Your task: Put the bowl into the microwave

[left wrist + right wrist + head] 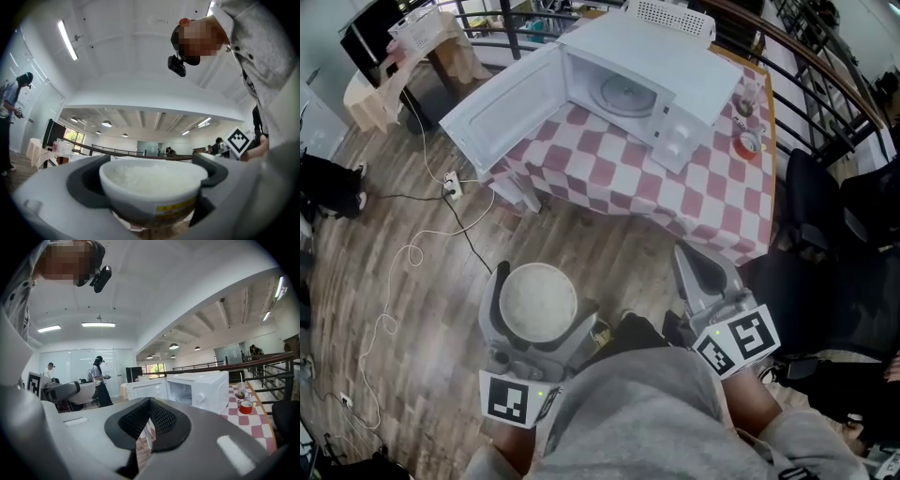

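Table [712, 197]: one microwave [675, 75]; left gripper [541, 289] holds one bowl [538, 304].

Between the jaws of the left gripper [151, 176], the base of the bowl [152, 186] is hidden; print on its yellow label [176, 206] is blurred.

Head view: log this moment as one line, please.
left claw: shut on bowl of rice | right claw: shut, empty | microwave: door open, turntable bare | stage: not yet loaded

Red-checked table [675, 192], open white microwave [675, 80] on it, small red cup [749, 144] beside
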Available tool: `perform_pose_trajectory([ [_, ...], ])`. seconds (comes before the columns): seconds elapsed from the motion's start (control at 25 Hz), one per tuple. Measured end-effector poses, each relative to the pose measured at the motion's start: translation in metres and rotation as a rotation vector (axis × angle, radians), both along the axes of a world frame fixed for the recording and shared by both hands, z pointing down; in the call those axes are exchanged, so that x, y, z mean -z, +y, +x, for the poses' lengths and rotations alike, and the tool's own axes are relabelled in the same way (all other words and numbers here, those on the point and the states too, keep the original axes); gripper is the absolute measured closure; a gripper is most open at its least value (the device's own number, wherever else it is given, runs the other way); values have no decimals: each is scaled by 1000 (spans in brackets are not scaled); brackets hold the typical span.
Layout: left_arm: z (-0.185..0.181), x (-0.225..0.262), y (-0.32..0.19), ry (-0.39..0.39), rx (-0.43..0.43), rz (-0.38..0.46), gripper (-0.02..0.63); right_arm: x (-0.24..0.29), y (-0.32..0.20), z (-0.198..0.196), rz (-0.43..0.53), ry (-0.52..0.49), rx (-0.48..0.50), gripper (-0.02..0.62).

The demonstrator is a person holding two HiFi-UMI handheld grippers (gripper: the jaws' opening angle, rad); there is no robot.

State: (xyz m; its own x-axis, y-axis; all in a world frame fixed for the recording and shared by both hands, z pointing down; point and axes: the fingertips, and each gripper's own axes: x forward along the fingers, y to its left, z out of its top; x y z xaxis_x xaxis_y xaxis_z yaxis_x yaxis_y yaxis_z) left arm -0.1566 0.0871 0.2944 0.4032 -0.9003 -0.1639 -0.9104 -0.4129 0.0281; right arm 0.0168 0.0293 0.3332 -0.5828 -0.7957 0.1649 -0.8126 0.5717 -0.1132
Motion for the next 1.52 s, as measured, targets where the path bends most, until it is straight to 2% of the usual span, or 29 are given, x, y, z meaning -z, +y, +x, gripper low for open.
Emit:
perform_pose_trajectory([
  [0.4, -11, 6, -1, 22, 34, 22, 64, 11, 0, -11, 27, 30, 25, 598],
  [0.68, -8, 3, -21, 3, 20, 10, 64, 6, -18, -12, 27, 26, 22, 598],
  [1.2, -8, -10, -119, -28, -28, -34, 64, -10, -108, -8, -9, 7, -28, 598],
  [1.52, -14, -11, -190, -41, -47, -53, 64, -10, -175, -28, -16, -21, -13, 598],
])
